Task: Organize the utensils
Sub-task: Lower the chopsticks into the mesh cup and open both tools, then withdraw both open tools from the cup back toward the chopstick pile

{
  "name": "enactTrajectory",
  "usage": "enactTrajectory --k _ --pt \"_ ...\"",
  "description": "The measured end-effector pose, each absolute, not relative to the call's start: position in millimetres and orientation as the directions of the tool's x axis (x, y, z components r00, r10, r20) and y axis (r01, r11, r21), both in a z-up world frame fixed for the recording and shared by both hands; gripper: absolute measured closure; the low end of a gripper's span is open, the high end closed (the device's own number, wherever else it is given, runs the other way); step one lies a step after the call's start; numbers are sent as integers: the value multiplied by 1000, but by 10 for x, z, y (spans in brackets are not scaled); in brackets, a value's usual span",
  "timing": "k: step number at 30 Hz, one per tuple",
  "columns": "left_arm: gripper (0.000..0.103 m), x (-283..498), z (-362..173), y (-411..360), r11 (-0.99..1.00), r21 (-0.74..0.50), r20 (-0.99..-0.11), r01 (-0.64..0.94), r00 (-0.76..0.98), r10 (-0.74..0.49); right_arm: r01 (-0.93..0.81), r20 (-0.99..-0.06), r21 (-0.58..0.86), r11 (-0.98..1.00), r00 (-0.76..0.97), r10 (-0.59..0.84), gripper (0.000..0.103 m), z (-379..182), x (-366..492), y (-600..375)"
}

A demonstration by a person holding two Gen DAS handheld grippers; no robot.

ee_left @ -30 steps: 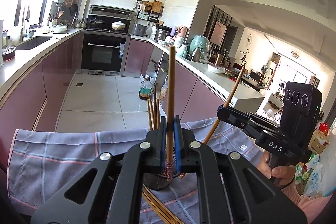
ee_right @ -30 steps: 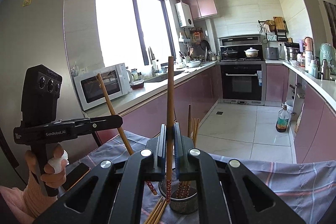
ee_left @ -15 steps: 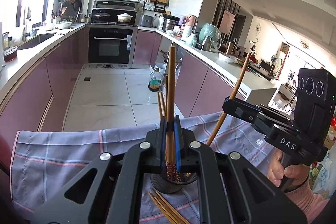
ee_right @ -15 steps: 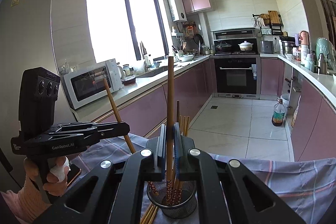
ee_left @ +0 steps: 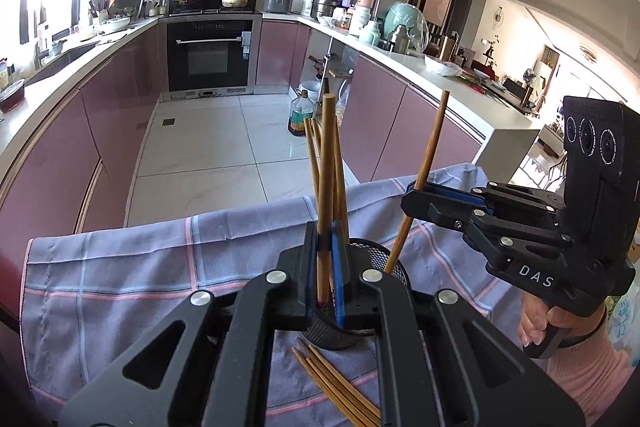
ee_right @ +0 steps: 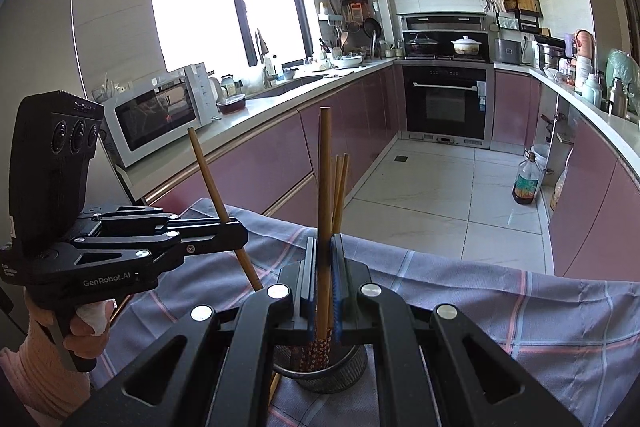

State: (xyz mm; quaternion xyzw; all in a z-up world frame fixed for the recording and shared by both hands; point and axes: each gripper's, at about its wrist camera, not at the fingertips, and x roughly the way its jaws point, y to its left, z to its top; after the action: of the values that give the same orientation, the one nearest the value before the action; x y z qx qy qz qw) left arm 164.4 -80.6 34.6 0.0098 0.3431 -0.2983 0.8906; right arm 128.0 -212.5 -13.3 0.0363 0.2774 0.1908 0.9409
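Observation:
A black mesh holder [ee_left: 370,255] stands on a blue-grey checked cloth [ee_left: 140,267] with several brown chopsticks upright in it. My left gripper [ee_left: 325,239] is shut on one upright chopstick [ee_left: 326,167] whose lower end reaches into the holder. To its right, my right gripper [ee_left: 416,197] is shut on a slanted chopstick [ee_left: 430,155] that points down at the holder's rim. In the right wrist view, the right gripper [ee_right: 325,247] clamps its chopstick [ee_right: 324,179], the patterned end inside the holder [ee_right: 332,373]. The left gripper [ee_right: 236,233] holds its chopstick [ee_right: 208,171] at the left.
Several loose chopsticks [ee_left: 336,383] lie on the cloth in front of the holder. Beyond the cloth's far edge the tiled kitchen floor [ee_left: 208,147] drops away. A hand in a pink sleeve [ee_left: 580,359] holds the right gripper. A microwave [ee_right: 156,115] stands on the counter to the left.
Both grippers have come down toward the holder with their chopsticks. The lower ends now sit in or at the holder, and it looks larger and nearer in both views.

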Motion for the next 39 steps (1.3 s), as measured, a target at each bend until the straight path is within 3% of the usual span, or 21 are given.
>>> enactTrajectory --k 9,19,23,31,34,36,39 --pt "94 1889 133 -886 836 -195 -655 513 566 -500 -298 -535 201 933 765 360 95 -251 1450 -2153" --pt "84 1905 18 -771 846 -223 -635 484 586 -503 -296 -520 223 929 770 370 93 -297 1428 -2191" --pt "77 1792 1 -685 857 -219 -616 466 615 -492 -315 -508 219 923 771 384 81 -301 1325 -2178" --pt "60 1449 -22 -484 877 -195 -575 439 673 -465 -361 -486 205 910 769 415 76 -294 1021 -2137" --pt "57 1297 -82 -403 884 -178 -572 433 685 -451 -399 -484 197 896 755 443 74 -292 865 -2092" --pt "54 1215 -150 -362 890 -166 -578 425 689 -437 -427 -498 189 884 734 461 62 -342 768 -2035" --pt "53 1108 -312 -293 896 -165 -607 411 674 -421 -454 -544 177 873 694 472 62 -510 651 -1943"
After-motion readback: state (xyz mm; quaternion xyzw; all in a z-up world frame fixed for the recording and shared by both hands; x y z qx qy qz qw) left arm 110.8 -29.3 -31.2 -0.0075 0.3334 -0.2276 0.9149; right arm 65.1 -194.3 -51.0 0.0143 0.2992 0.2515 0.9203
